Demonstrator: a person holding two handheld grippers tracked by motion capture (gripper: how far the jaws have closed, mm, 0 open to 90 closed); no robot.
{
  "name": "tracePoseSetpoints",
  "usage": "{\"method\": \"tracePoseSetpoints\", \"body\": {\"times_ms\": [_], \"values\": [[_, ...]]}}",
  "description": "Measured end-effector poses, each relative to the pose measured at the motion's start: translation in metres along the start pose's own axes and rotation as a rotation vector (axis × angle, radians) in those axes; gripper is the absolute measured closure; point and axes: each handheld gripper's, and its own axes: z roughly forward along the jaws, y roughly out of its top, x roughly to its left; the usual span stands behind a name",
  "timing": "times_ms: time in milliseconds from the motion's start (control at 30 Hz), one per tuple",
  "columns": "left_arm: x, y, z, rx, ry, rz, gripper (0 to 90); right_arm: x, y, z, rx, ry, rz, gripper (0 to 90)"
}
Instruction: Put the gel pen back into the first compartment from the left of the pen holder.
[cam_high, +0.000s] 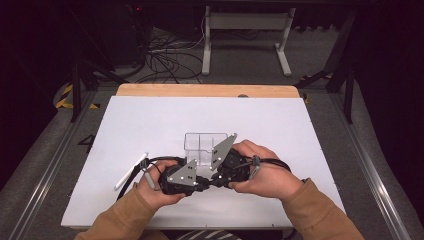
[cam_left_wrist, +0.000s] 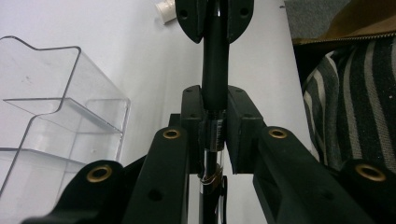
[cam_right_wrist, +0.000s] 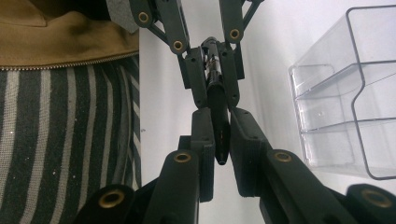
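Pen, slim black plastic barrel (cam_right_wrist: 218, 112), clamped end to end between left gripper (cam_left_wrist: 214, 130) and right gripper (cam_right_wrist: 220, 140), both clenched on it, long axis bridging them just in front of clear acrylic compartment holder (cam_high: 205, 145) on white table (cam_high: 150, 120).

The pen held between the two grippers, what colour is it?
Black; the pen shows best in the right gripper view.
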Motion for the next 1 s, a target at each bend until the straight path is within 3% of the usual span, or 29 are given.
{"method": "tracePoseSetpoints", "body": {"times_ms": [200, 267, 367, 467, 567, 700, 900, 1000], "values": [[0.001, 0.0, -0.001, -0.002, -0.013, -0.016, 79.5, 0.0, 0.0, 0.0, -0.018, -0.003, 0.002, 80.6], [0.002, 0.0, -0.002, -0.003, -0.007, -0.022, 79.5, -0.001, -0.001, -0.001, -0.048, -0.005, 0.017, 77.8], [0.004, -0.002, -0.005, -0.004, 0.001, -0.037, 79.5, 0.001, -0.005, -0.008, -0.137, -0.031, 0.042, 62.5], [0.006, -0.002, -0.007, -0.022, 0.003, -0.047, 79.5, 0.003, -0.01, -0.015, -0.23, -0.086, 0.057, 48.1], [0.01, -0.003, -0.012, -0.044, 0.016, -0.068, 79.5, 0.004, -0.017, -0.021, -0.338, -0.133, 0.079, 40.0], [0.015, -0.003, -0.018, -0.081, 0.032, -0.095, 79.5, 0.008, -0.03, -0.027, -0.423, -0.194, 0.11, 36.9], [0.02, 0.0, -0.025, -0.134, 0.059, -0.108, 79.5, 0.014, -0.056, -0.033, -0.547, -0.243, 0.185, 36.5], [0.024, 0.0, -0.029, -0.162, 0.077, -0.119, 79.5, 0.017, -0.067, -0.03, -0.582, -0.256, 0.214, 35.4]]}}
